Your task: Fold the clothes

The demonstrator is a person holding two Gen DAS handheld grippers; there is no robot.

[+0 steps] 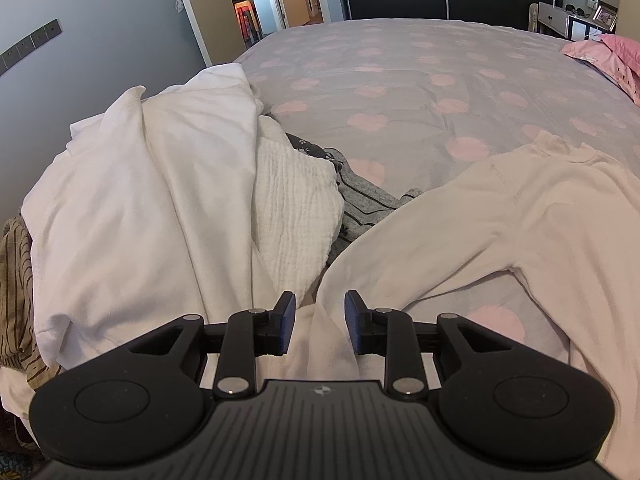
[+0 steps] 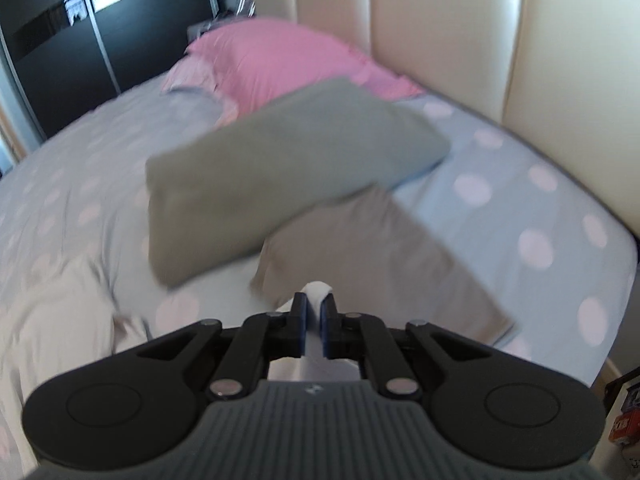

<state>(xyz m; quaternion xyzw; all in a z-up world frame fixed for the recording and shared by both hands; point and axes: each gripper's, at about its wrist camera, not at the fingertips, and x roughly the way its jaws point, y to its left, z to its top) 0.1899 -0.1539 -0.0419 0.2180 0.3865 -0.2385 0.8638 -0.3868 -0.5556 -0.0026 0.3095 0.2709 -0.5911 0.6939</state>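
A: What does the left wrist view show?

B: The left gripper [image 1: 320, 322] is open, its jaws either side of a sleeve of a cream top [image 1: 500, 220] spread on the spotted bed [image 1: 400, 80]. A laundry pile [image 1: 160, 200] lies to the left.

A: And the right wrist view?

B: Blurred. The right gripper [image 2: 314, 322] is closed on a fold of pale cloth [image 2: 317, 289]. A grey pillow [image 2: 280, 168] lies beyond.

A: How will the top handle?

B: Probably light, soft and floppy. Pinch at the cuffs or hem.
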